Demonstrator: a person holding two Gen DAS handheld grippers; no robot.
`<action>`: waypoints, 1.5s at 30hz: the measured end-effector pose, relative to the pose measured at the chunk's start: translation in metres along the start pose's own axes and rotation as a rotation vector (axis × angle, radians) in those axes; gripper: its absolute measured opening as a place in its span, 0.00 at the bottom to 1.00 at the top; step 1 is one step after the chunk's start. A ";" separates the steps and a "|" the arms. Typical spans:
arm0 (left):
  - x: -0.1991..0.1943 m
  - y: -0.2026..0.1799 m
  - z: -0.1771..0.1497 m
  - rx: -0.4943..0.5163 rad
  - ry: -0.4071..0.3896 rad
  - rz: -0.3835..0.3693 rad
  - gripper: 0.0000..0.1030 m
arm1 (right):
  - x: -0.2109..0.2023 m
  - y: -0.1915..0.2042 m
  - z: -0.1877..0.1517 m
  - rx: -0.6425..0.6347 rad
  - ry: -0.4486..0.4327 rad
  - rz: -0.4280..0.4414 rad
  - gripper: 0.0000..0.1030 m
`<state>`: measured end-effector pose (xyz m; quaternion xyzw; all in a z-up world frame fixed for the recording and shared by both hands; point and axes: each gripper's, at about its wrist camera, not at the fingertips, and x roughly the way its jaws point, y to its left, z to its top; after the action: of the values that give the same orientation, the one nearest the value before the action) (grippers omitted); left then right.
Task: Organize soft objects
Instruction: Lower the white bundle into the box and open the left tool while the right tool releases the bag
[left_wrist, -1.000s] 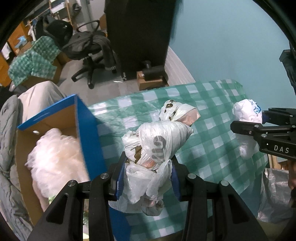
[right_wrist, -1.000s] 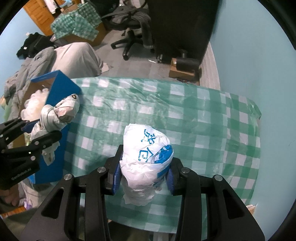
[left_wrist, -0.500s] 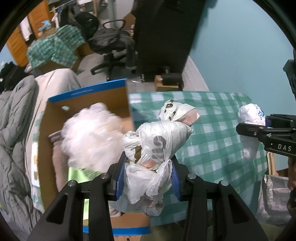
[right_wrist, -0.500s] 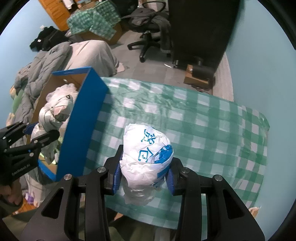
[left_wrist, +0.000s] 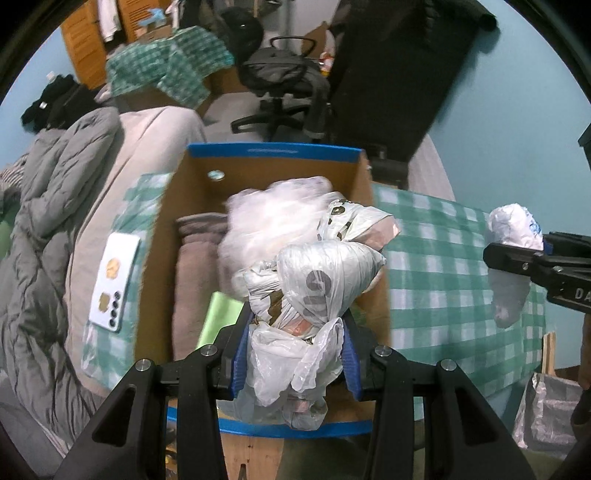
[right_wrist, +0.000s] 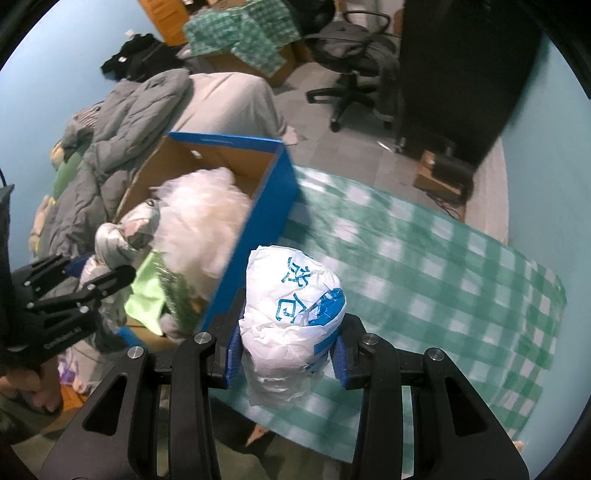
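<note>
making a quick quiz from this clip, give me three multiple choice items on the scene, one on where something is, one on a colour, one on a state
1. Where does the left gripper hold its grey-white bag bundle?
A. over the open cardboard box
B. over the office chair
C. flat on the checked cloth

2. What colour is the print on the white bag in the right gripper?
A. red
B. blue
C. black

3. What state is the cardboard box in?
A. taped shut
B. open and bare inside
C. open with soft things already inside

Answers: 1 A, the left wrist view shows the bundle above the box's open top. 2 B, blue characters and a blue patch show on the bag. 3 C, a white fluffy plastic mass, a folded brownish cloth and a light green item lie inside.
</note>
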<state>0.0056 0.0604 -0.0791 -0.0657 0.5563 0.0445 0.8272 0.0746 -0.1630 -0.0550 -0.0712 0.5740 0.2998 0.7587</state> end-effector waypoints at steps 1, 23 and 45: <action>0.001 0.004 -0.001 -0.006 0.001 0.005 0.41 | 0.002 0.006 0.003 -0.009 0.000 0.007 0.37; 0.022 0.077 -0.017 -0.123 0.036 0.041 0.41 | 0.049 0.105 0.021 -0.093 0.071 0.129 0.37; 0.018 0.082 -0.015 -0.053 0.033 0.038 0.71 | 0.062 0.115 0.014 -0.003 0.064 0.103 0.61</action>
<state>-0.0130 0.1389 -0.1061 -0.0777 0.5697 0.0737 0.8149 0.0345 -0.0409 -0.0797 -0.0522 0.6006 0.3367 0.7233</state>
